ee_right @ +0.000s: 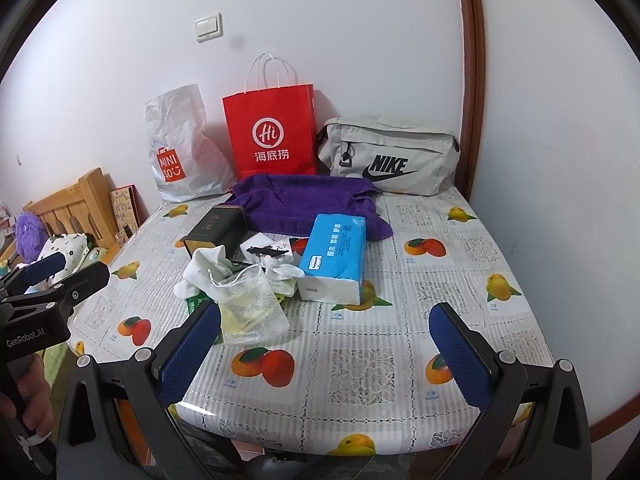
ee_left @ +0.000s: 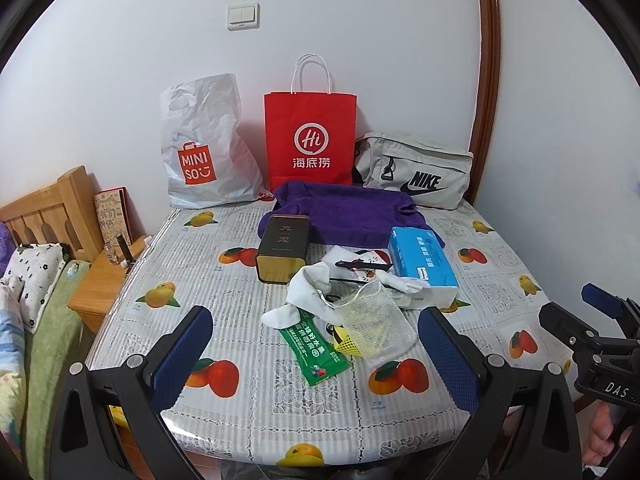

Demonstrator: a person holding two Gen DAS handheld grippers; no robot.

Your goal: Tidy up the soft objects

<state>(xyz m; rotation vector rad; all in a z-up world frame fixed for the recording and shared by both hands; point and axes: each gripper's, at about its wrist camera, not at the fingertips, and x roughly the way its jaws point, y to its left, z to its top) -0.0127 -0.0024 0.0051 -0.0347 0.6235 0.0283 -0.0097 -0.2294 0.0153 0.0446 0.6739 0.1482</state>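
left gripper [ee_left: 316, 352] spread | right gripper [ee_right: 326, 344] spread | white sock [ee_left: 308, 294] touching mesh pouch [ee_left: 374, 322]

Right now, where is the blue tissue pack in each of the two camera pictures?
Left wrist view: the blue tissue pack lies right of centre on the table, in front of the purple towel.
Right wrist view: the blue tissue pack lies near the middle, with the same purple towel behind it.
Shared landmark: the red paper bag stands against the wall behind the towel in both.
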